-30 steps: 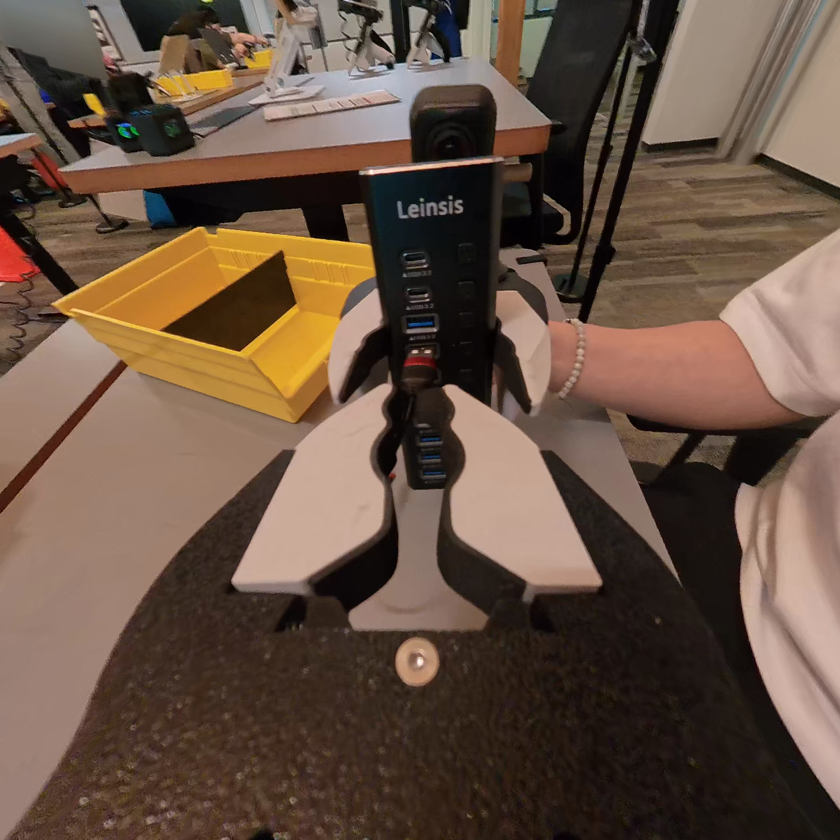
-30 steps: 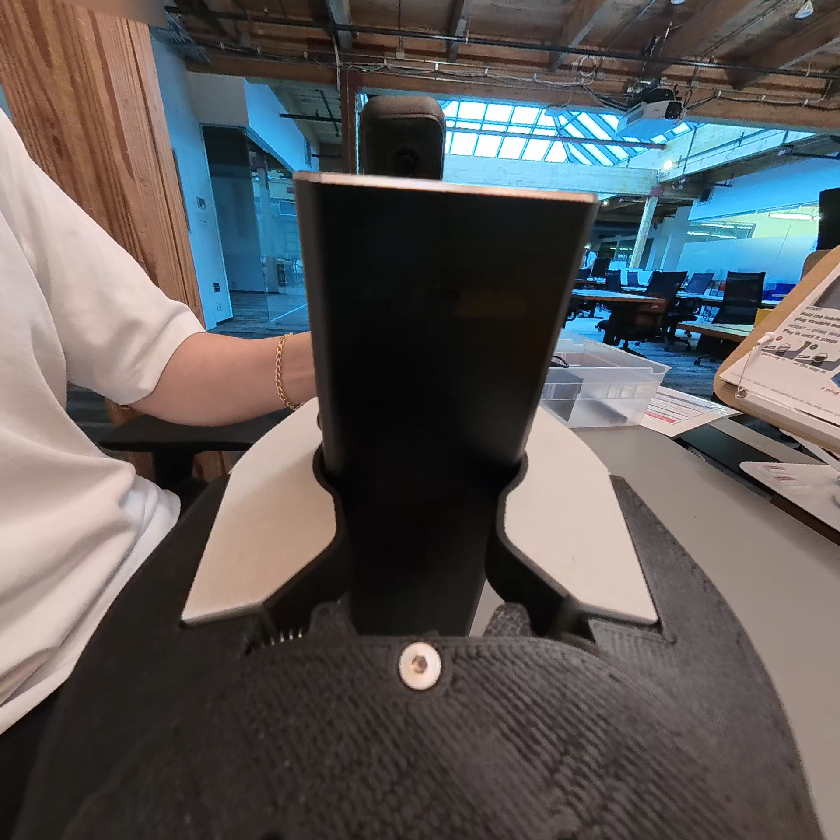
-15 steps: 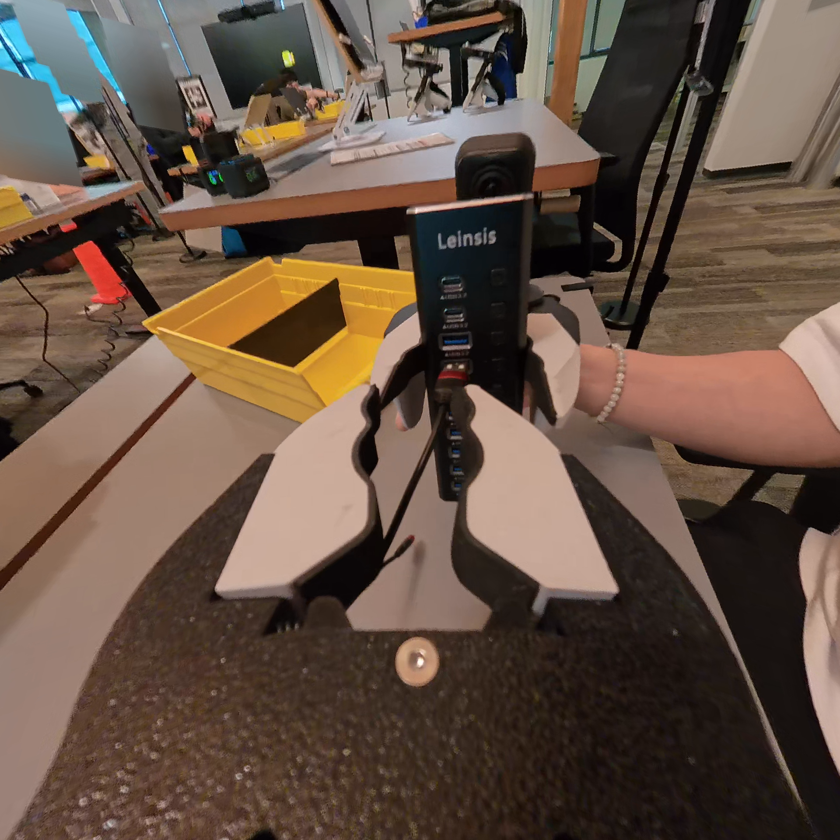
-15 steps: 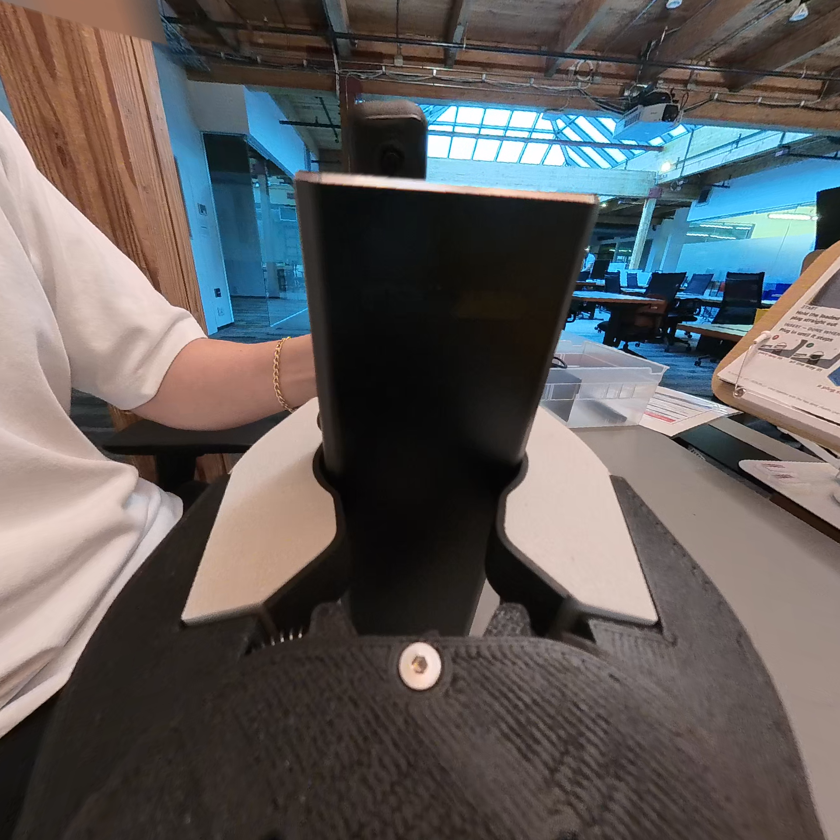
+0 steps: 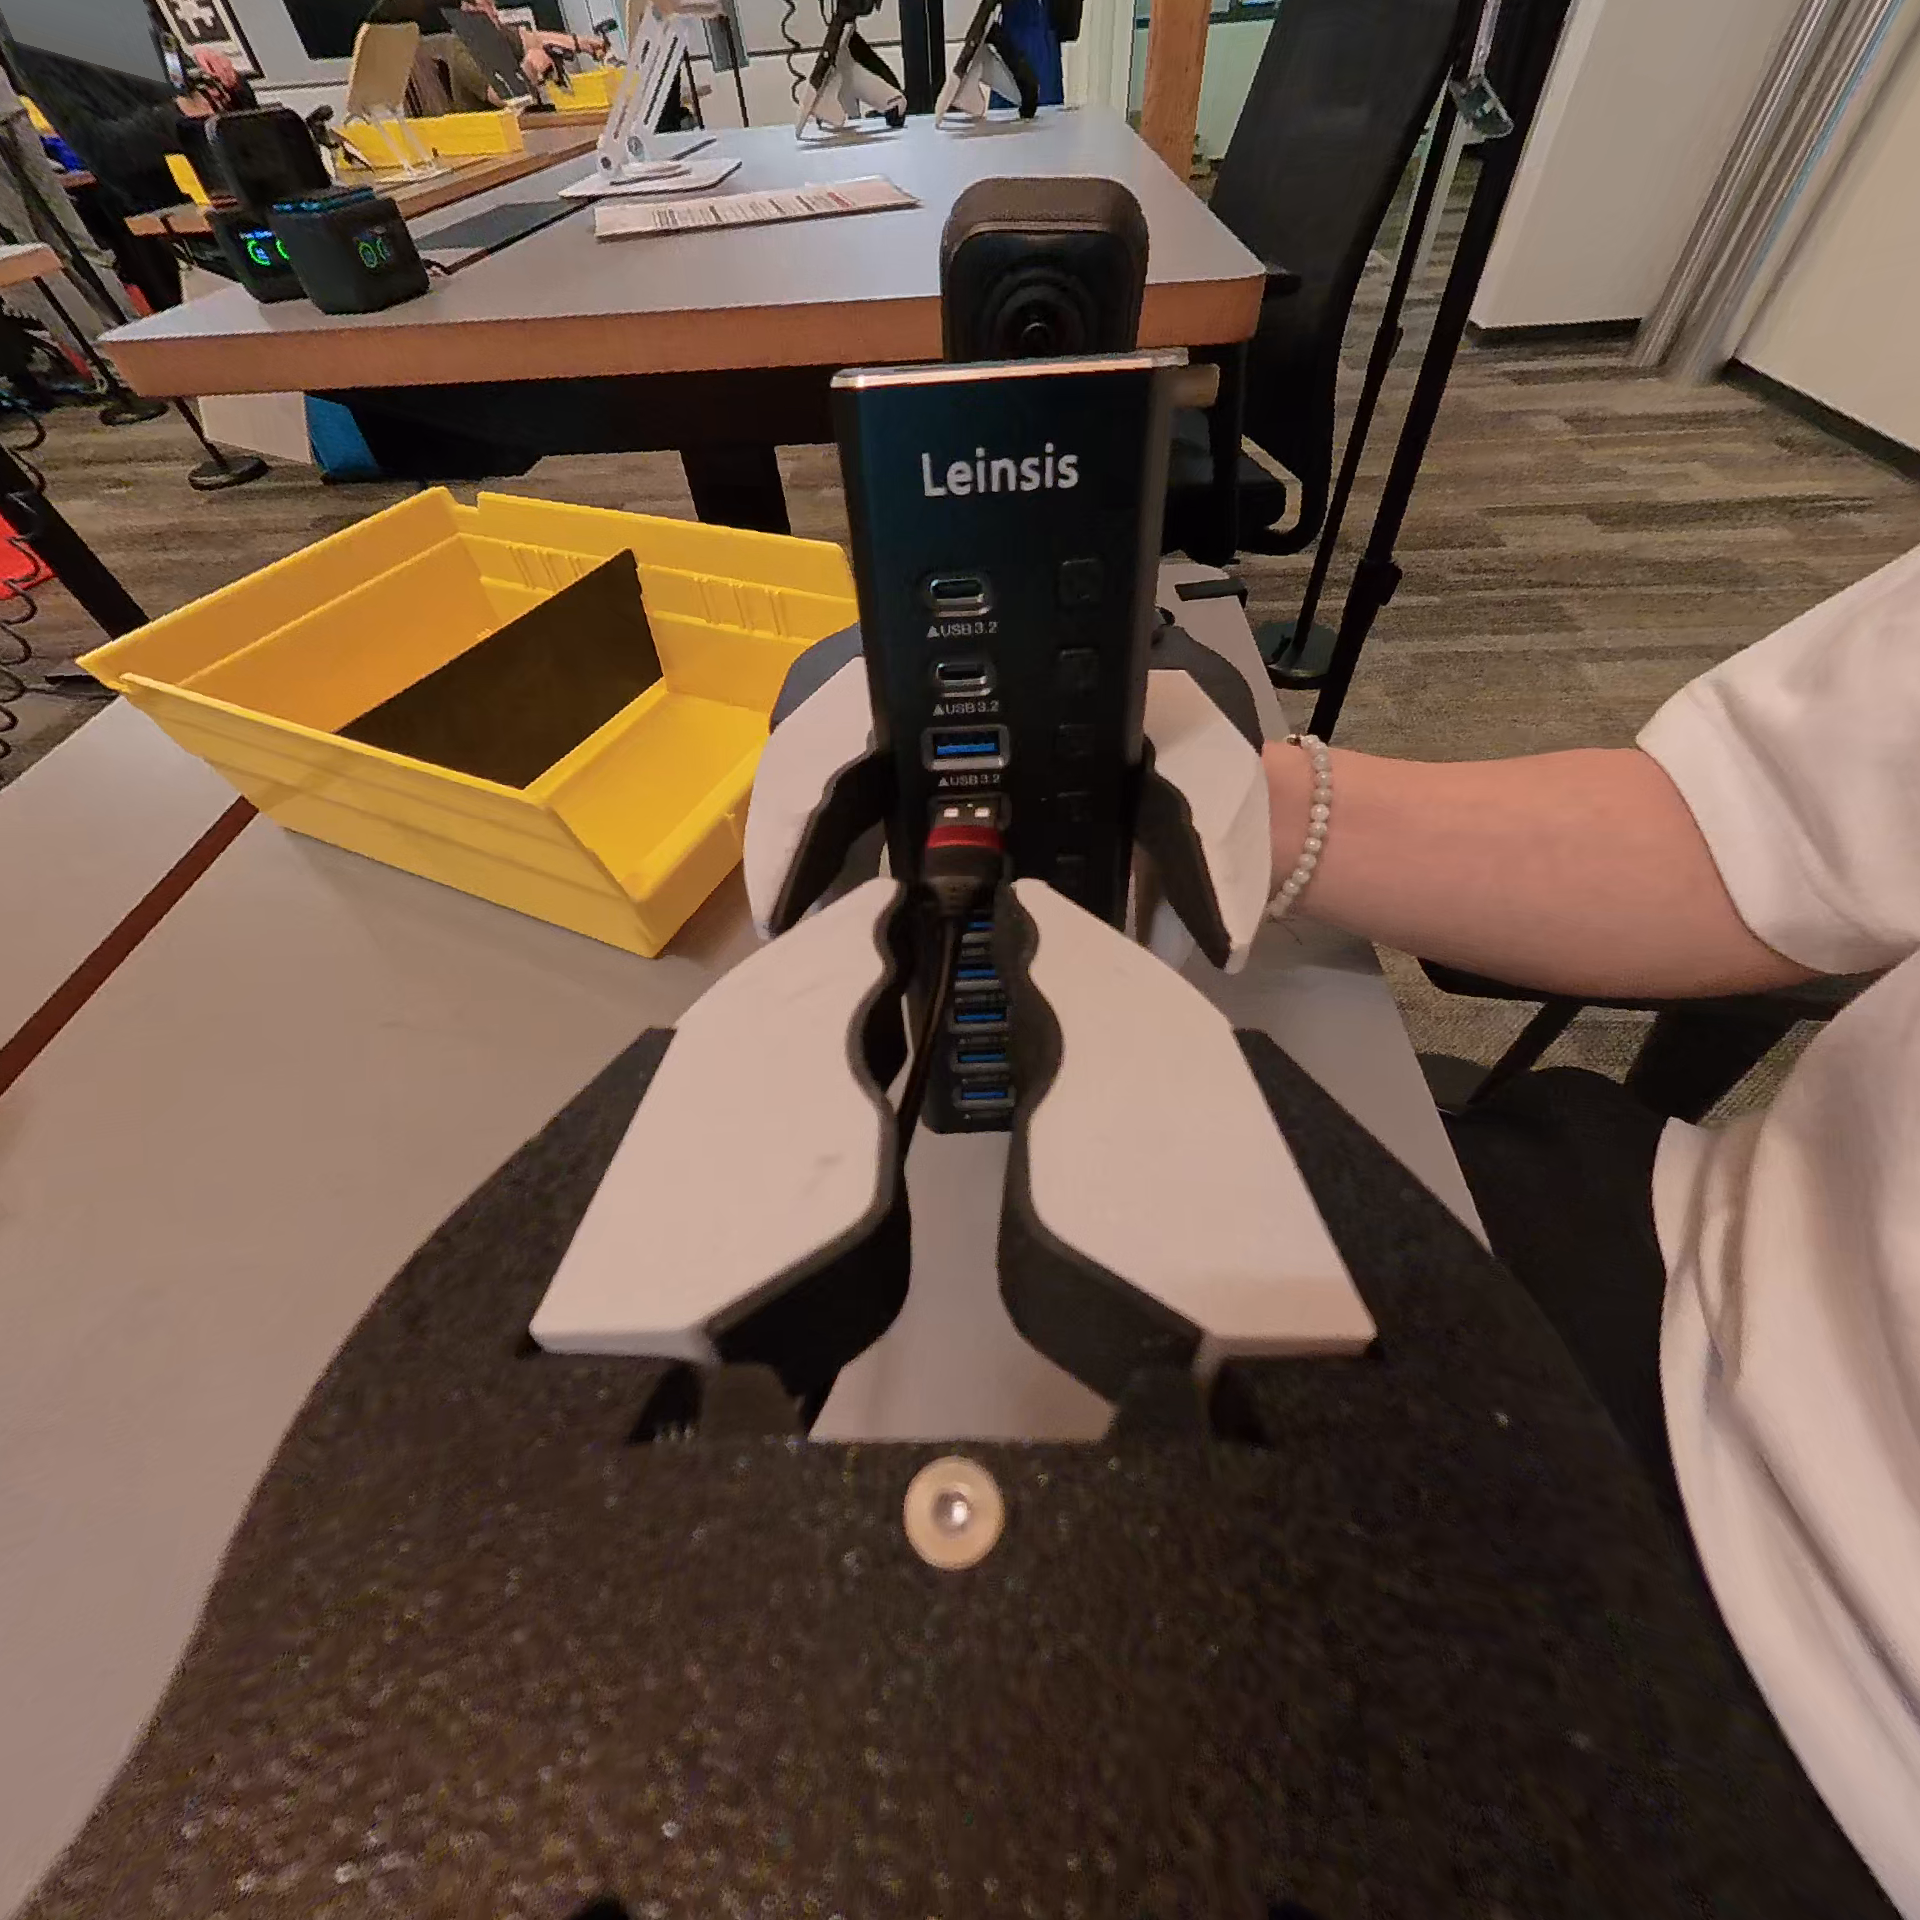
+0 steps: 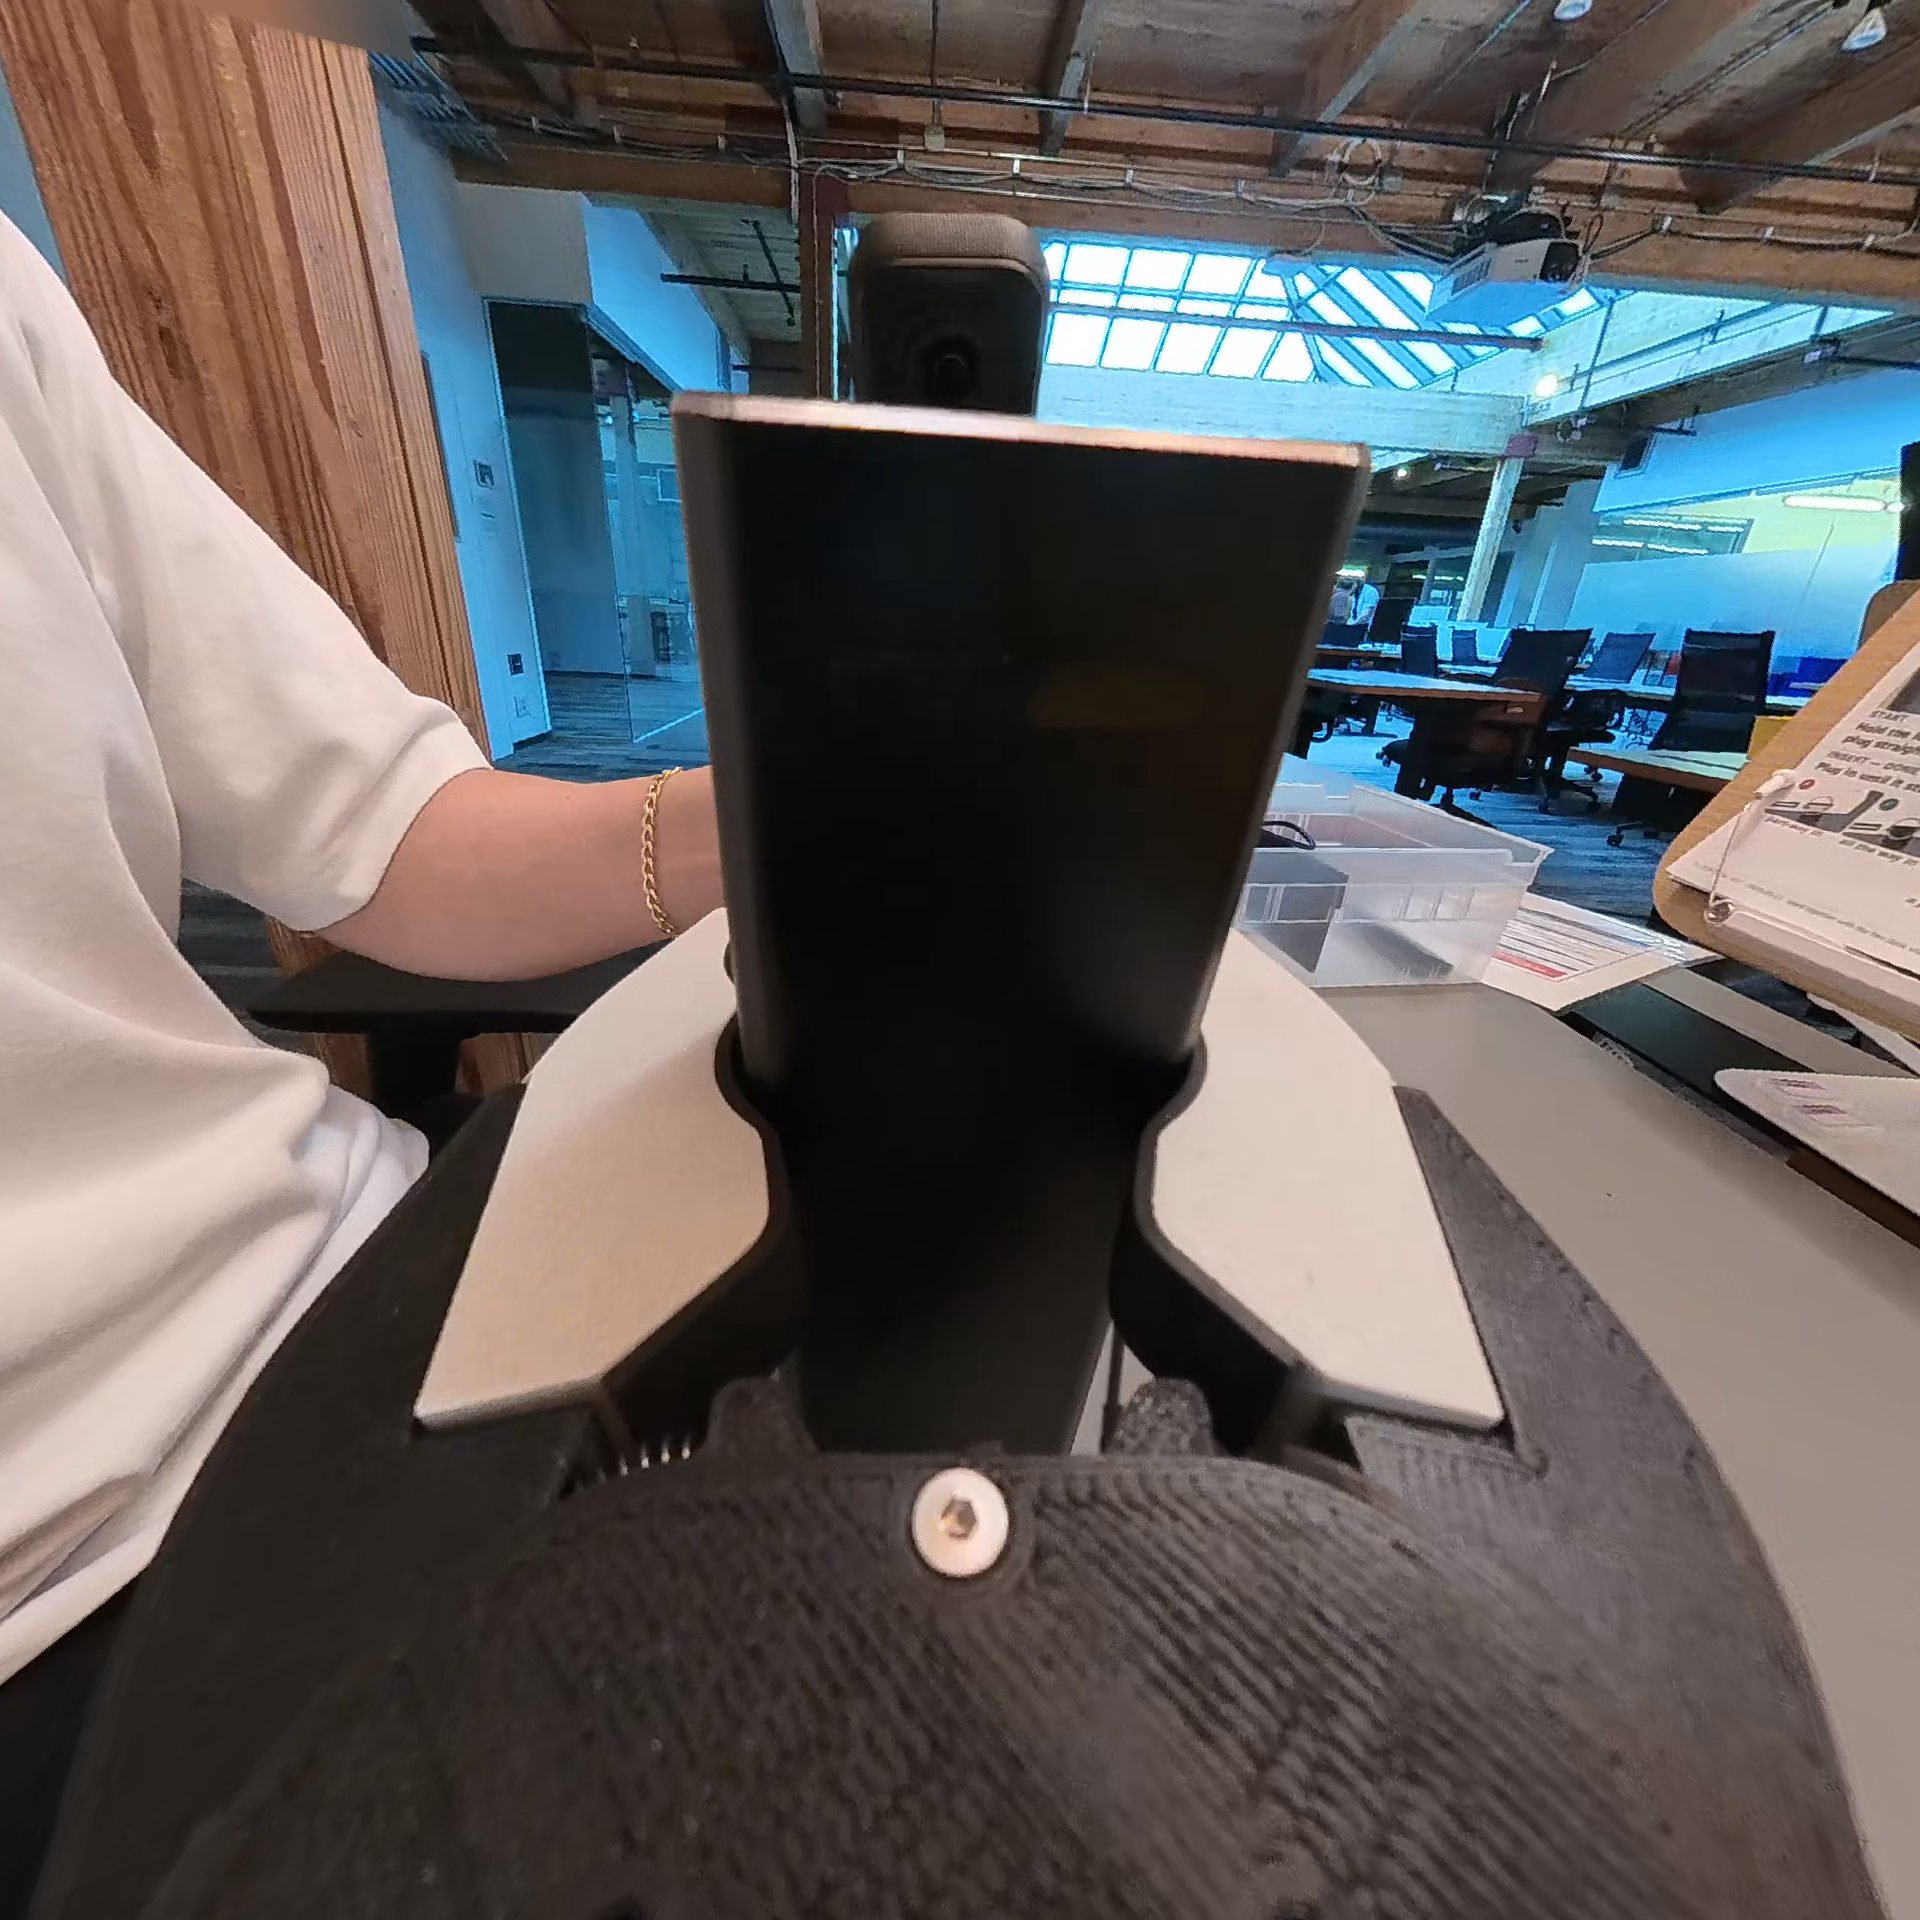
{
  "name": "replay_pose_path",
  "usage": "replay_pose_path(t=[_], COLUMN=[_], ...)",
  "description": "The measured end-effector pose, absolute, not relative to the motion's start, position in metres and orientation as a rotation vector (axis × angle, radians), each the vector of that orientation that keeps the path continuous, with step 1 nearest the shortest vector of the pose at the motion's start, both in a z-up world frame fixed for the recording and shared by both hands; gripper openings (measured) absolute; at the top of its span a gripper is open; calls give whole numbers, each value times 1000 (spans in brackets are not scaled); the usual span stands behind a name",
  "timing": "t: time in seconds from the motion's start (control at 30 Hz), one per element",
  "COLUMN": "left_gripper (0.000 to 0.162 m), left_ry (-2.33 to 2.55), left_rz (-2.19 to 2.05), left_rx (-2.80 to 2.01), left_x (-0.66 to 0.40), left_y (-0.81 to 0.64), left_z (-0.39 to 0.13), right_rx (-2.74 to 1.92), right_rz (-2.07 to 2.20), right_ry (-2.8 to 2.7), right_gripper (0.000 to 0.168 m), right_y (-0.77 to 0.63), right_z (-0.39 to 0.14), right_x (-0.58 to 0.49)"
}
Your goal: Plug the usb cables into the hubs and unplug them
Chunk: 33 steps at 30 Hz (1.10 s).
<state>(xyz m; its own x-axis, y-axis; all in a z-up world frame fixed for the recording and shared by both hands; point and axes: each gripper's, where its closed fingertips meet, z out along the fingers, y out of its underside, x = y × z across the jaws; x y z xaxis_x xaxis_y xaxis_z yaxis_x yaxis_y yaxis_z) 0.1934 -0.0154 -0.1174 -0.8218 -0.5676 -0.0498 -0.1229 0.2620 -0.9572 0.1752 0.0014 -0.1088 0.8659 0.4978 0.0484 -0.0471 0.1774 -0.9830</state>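
Grey tabletop (image 5: 343,1091) in an open-plan workshop carries a yellow bin (image 5: 416,727) at left, with a second table (image 5: 727,281) and black chair beyond. Compared with half a second ago, the left gripper (image 5: 956,935) sits closer to the upright USB hub (image 5: 997,644), and the cable that then hung slack and clear of its fingers now runs straight between them. The red-collared USB plug (image 5: 966,847) is seated in the hub's fourth port from the top, just ahead of the fingertips; the black cable (image 5: 925,1029) drops back through the narrowed gap, the fingers close around it just behind the plug, though contact cannot be confirmed. The right gripper (image 6: 961,1049) is unchanged, clamped on the hub's lower sides, the dark back of the hub (image 6: 997,779) filling its view. Seen from the left, the hub stands near the table's right edge, beside a person's forearm (image 5: 1507,862). Open tabletop lies to the left, between the bin and the gripper. A clear plastic bin (image 6: 1382,904) and a clipboard (image 6: 1808,852) sit behind the hub in the right wrist view.
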Motion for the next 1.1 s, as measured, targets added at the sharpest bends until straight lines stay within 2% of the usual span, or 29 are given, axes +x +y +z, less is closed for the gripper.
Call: replay_pose_path(t=[0.9,1.1], left_gripper=[11,11], left_ry=[2243,2240], left_rz=[-1229,-1257], left_rx=[-785,-787], left_x=[201,202], left_y=[0,-2], left_z=[-143,-142], right_rx=[-1442,-1457], right_rz=[401,416], right_ry=[-326,-321], right_gripper=[74,76], right_y=[20,18], right_z=[-132,-134], right_x=[179,180])
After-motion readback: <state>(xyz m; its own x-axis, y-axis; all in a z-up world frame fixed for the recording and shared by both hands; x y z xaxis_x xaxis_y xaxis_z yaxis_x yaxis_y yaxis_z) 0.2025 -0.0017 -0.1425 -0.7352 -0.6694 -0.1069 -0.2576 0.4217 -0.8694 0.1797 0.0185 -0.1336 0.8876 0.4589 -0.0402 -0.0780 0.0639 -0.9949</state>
